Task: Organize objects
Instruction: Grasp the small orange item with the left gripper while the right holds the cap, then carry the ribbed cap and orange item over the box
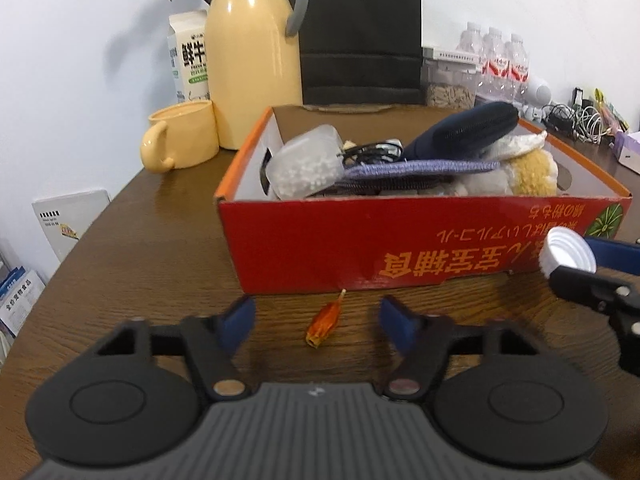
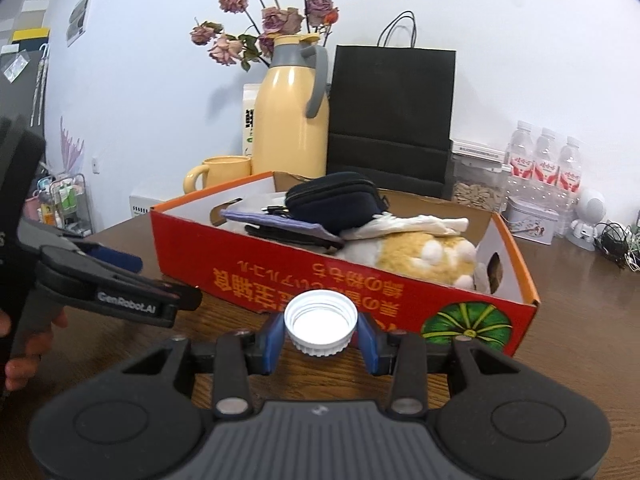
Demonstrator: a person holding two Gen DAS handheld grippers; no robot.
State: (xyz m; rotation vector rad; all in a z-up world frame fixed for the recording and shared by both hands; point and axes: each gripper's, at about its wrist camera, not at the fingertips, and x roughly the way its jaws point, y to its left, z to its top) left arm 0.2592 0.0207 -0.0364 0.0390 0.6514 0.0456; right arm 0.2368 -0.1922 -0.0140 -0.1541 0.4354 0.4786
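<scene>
A red cardboard box (image 1: 360, 248) stands on the brown table, also in the right wrist view (image 2: 280, 276). It holds a dark pouch (image 1: 464, 130), a plush toy (image 2: 424, 254), a clear plastic container (image 1: 308, 166) and a purple cloth. My left gripper (image 1: 318, 316) is open, low over the table, with a small orange dried petal (image 1: 324, 322) lying between its fingers. My right gripper (image 2: 322, 334) is shut on a white bottle cap (image 2: 320, 322), held above the table in front of the box; it also shows at the right of the left wrist view (image 1: 568, 258).
A yellow thermos jug (image 1: 252, 68), yellow mug (image 1: 180, 136), milk carton (image 1: 190, 56) and dried flowers (image 2: 264, 20) stand behind the box at left. A black paper bag (image 2: 392, 116), water bottles (image 2: 544, 168), a seed jar (image 2: 476, 188), a tin and cables sit at back right.
</scene>
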